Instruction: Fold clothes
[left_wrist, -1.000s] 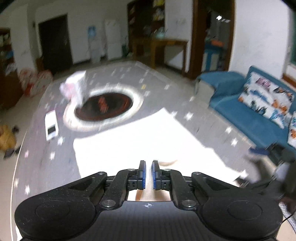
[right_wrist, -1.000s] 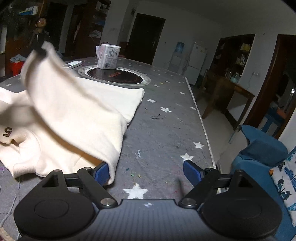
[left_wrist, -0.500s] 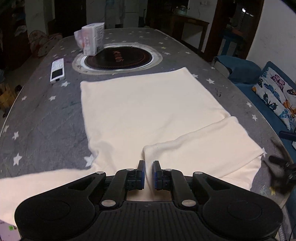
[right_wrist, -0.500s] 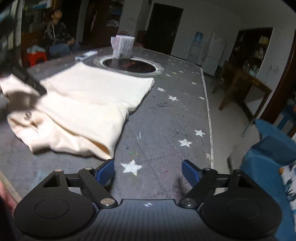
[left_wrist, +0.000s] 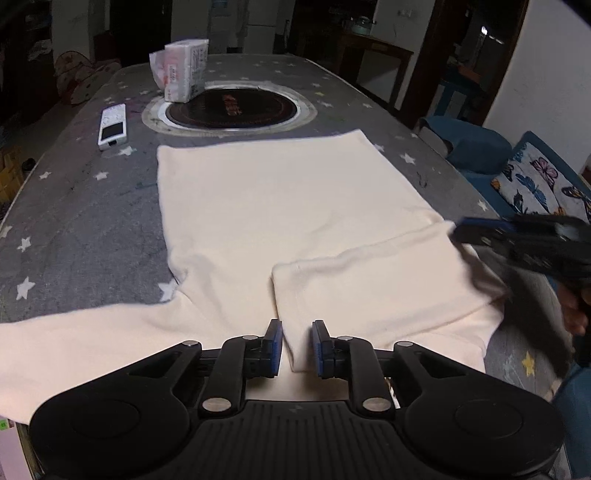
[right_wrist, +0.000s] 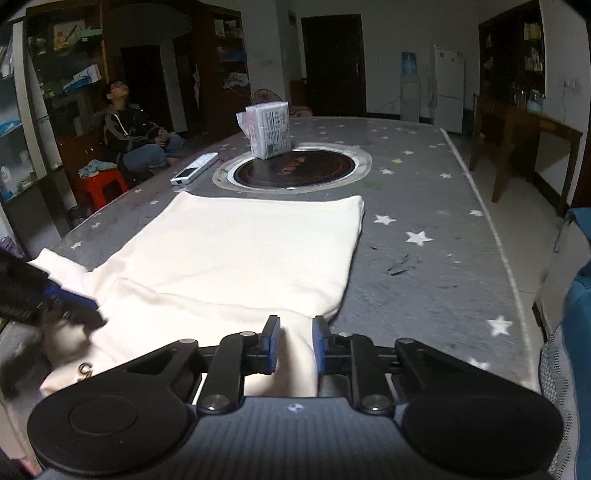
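Observation:
A cream long-sleeved top (left_wrist: 280, 206) lies flat on the grey star-patterned table (left_wrist: 74, 229). Its right sleeve (left_wrist: 376, 280) is folded across the body; the left sleeve (left_wrist: 66, 343) stretches out to the left. My left gripper (left_wrist: 297, 345) sits low over the folded sleeve's end, jaws narrowly apart with cloth between them. My right gripper (right_wrist: 295, 341) sits over the top's (right_wrist: 240, 258) near right corner, jaws narrowly apart around a ridge of cloth. Whether either one grips the cloth I cannot tell. The right gripper also shows blurred in the left wrist view (left_wrist: 524, 240).
A round black hotplate (left_wrist: 231, 107) is set in the table beyond the top. A wrapped packet (left_wrist: 183, 70) stands by it and a white remote (left_wrist: 112, 125) lies to its left. A blue sofa (left_wrist: 517, 177) runs along the right. A person (right_wrist: 133, 133) sits far left.
The left gripper laid the right sleeve across the body and its jaws parted slightly. The right gripper swung in over the top's near corner and narrowed from wide open.

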